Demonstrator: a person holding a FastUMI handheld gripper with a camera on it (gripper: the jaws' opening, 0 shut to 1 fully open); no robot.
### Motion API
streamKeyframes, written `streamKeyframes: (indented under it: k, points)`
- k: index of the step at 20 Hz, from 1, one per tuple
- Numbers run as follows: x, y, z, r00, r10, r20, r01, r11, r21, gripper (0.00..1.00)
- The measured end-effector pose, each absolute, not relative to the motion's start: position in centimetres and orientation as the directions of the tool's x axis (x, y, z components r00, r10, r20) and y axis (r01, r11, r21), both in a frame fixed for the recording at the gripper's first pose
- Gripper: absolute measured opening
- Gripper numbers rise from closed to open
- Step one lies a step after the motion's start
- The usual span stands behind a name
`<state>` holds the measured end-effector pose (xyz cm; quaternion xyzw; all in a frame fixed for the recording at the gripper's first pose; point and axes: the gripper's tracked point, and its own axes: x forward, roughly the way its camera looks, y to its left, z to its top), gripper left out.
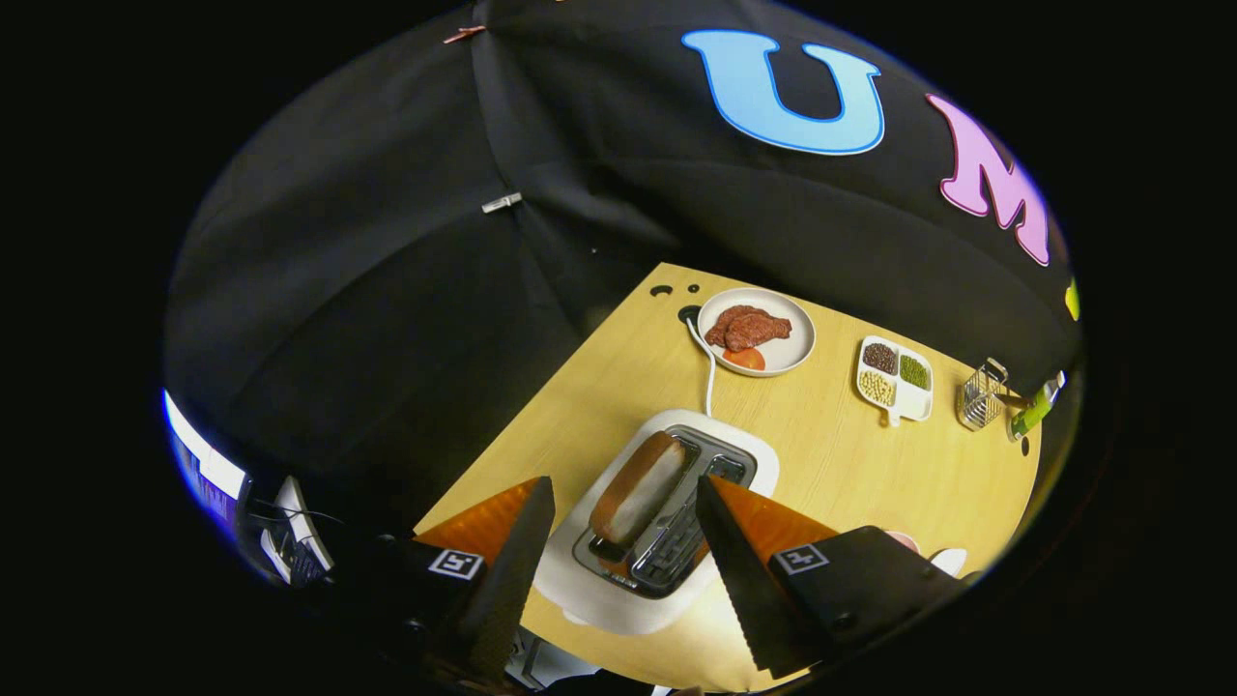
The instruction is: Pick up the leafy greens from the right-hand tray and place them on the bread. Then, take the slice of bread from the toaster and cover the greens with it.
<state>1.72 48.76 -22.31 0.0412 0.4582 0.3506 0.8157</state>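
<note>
A white toaster (618,590) with a metal top sits on the wooden table (870,474), between and just below my fingers. A slice of bread (638,488) with a brown crust stands in its left slot; the right slot holds no bread. My gripper (623,493) hovers above the toaster, open, with one orange-backed finger (517,551) on each side of the toaster top and nothing held. Neither finger touches the bread.
Beyond the toaster stands a round white plate (797,333) with brown meat pieces and a tomato slice. A white cord (708,372) runs from the toaster toward it. Right of the plate lie a divided dish of beans (894,379) and a wire basket (981,394). A pink and white item (928,553) peeks beside the right finger.
</note>
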Motion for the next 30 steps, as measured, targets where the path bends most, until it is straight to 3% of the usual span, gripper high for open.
streamKeyframes:
  k: [2,4,6,8,9,13,15,30]
  points:
    - [2.0,49.5,-23.7,0.331,0.573,-0.75,-0.519,0.774,0.363,0.93]
    - [2.3,49.6,-25.0,0.345,0.518,-0.783,-0.471,0.817,0.332,0.84]
    - [2.6,49.9,-25.8,0.34,0.487,-0.804,-0.409,0.847,0.34,0.71]
    - [2.2,49.7,-26.7,0.309,0.446,-0.84,-0.342,0.876,0.34,0.49]
    - [1.8,49.8,-26.9,0.29,0.45,-0.844,-0.321,0.877,0.358,0.47]
    - [2.0,48.6,-27.0,0.304,0.421,-0.855,-0.244,0.902,0.357,0.17]
    - [1.6,48.9,-26.4,0.287,0.452,-0.844,-0.248,0.886,0.391,0.13]
    - [1.9,43.5,-14.6,0.388,0.651,-0.653,-0.24,0.755,0.61,0.13]
